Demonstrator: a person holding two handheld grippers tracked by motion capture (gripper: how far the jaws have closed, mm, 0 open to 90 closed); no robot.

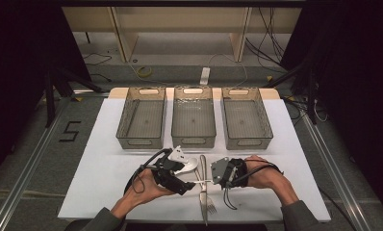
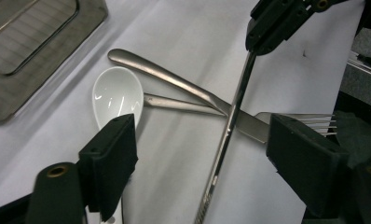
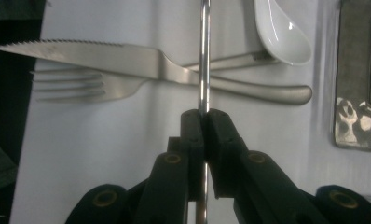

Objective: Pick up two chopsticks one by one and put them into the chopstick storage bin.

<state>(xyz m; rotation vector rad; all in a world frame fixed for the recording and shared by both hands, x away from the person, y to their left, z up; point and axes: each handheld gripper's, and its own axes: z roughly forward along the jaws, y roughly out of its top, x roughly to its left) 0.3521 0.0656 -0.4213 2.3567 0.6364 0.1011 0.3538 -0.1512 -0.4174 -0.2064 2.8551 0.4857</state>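
Observation:
My right gripper (image 3: 203, 116) is shut on a thin shiny metal stick (image 3: 203, 56), held a little above the white table. The stick runs leftward in the high view (image 1: 200, 182) to my left gripper (image 1: 187, 185). There the left gripper (image 2: 207, 168) stands open, the stick (image 2: 225, 140) passing between its pads without touching them. Beneath the stick lie a serrated knife (image 3: 127, 58), a fork (image 3: 81, 86) crossing under it, and a white ceramic spoon (image 2: 116, 95).
Three grey mesh bins stand in a row behind the cutlery: left (image 1: 140, 142), middle (image 1: 193, 142) and right (image 1: 247, 143). The white table top (image 1: 98, 159) ends close to the person's forearms at the front. Cables lie on the floor beyond.

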